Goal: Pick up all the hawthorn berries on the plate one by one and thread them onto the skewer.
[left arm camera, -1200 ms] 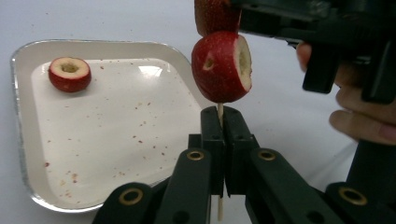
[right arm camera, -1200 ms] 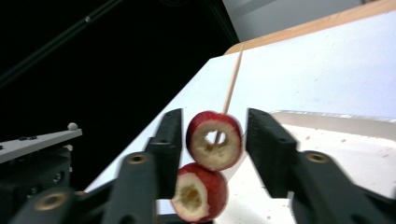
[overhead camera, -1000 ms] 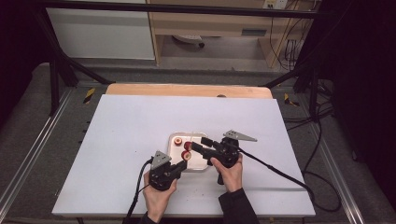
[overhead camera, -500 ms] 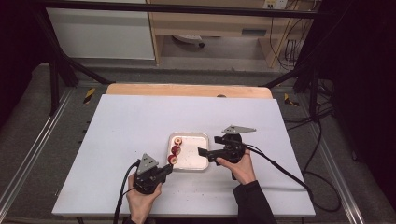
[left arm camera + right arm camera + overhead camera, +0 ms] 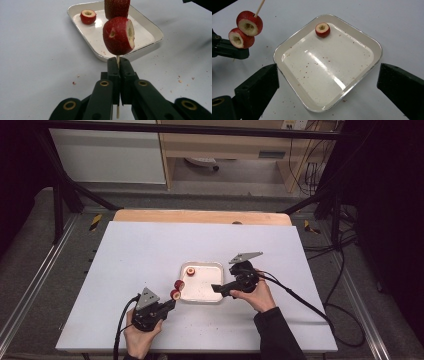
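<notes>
- Strawberry pieces [image 5: 118,36] — red skin, pale cream hollows
- Skewer [image 5: 259,8] — light wood
- Tray [image 5: 372,47] — white, red-speckled
- Tabletop [image 5: 140,255] — white
- Left gripper [image 5: 118,65] — black

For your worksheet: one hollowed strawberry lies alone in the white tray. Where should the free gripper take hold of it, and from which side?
Grip the strawberry across its round red flanks, coming from above. Its cored opening faces upward and it sits near the tray's corner wall, which hinders a level approach.

no readable text anywhere: no labels, brands, numbers or signs on the tray [image 5: 201,290], the grippers or the table [image 5: 125,270].
</notes>
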`<state>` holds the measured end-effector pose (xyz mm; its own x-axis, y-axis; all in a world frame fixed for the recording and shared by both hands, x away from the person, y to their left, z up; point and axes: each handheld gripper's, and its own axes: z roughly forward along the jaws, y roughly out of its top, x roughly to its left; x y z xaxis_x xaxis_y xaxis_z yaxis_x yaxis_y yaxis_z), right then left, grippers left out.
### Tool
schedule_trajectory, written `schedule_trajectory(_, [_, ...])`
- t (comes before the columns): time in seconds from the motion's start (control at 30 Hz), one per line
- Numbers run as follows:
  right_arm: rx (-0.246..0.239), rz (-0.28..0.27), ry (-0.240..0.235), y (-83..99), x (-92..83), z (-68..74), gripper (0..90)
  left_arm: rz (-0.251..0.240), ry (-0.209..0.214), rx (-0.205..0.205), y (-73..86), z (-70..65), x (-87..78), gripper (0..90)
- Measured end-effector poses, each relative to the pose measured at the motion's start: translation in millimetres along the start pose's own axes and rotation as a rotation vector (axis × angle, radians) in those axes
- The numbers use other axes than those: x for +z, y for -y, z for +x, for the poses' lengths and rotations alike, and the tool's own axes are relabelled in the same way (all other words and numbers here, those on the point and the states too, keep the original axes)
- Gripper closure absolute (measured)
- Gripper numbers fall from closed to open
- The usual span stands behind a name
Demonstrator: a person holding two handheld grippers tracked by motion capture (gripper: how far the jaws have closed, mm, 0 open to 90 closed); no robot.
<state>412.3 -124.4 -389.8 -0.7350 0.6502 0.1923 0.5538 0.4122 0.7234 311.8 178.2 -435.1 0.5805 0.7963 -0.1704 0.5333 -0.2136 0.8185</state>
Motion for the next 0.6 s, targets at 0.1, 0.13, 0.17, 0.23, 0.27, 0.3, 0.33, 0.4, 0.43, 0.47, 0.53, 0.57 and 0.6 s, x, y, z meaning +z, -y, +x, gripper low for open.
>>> schedule_trajectory(0.1, [-0.016,0.022,0.005,-6.1,4.6,3.0,4.7,0.005,0.000,0.002,1.3,3.4,-2.3,88.3])
schedule_trajectory(0.13, [-0.023,0.030,0.004,-8.3,6.4,4.0,4.7,0.010,0.000,0.004,1.7,4.5,-3.0,88.3])
schedule_trajectory(0.17, [-0.029,0.038,0.003,-10.6,8.2,5.1,4.7,0.007,0.001,0.004,2.2,5.6,-3.8,88.3])
schedule_trajectory(0.23, [-0.037,0.055,0.002,-15.3,12.4,8.1,4.7,0.006,0.004,-0.001,2.5,7.2,-5.1,88.3])
schedule_trajectory(0.27, [-0.047,0.062,0.003,-17.8,14.9,9.2,4.7,0.005,0.002,0.003,2.7,8.0,-5.8,88.3])
schedule_trajectory(0.3, [-0.053,0.070,0.002,-20.1,17.4,10.3,4.8,0.009,0.000,0.006,2.8,8.6,-6.5,88.3])
schedule_trajectory(0.33, [-0.057,0.082,0.004,-22.4,19.9,11.5,4.8,0.009,-0.001,0.005,3.0,9.4,-6.9,88.3])
schedule_trajectory(0.4, [-0.073,0.102,0.000,-26.8,24.9,12.9,5.4,0.009,0.002,-0.004,3.7,10.9,-7.5,88.3])
schedule_trajectory(0.43, [-0.073,0.113,0.004,-29.1,27.5,13.6,5.4,0.008,0.002,-0.007,3.7,11.7,-7.7,88.3])
schedule_trajectory(0.47, [-0.080,0.120,0.006,-31.5,30.1,13.6,5.7,0.004,0.002,-0.010,3.8,11.8,-7.8,88.3])
schedule_trajectory(0.53, [-0.082,0.127,0.007,-36.1,35.2,13.2,6.3,0.007,0.003,-0.001,3.9,12.0,-8.4,88.3])
schedule_trajectory(0.57, [-0.079,0.135,0.010,-38.3,37.3,13.5,6.3,0.009,0.002,-0.001,4.1,12.6,-8.8,88.3])
schedule_trajectory(0.6, [-0.083,0.140,0.009,-40.6,39.7,13.7,6.7,0.009,0.001,-0.001,4.5,13.3,-9.1,88.3])
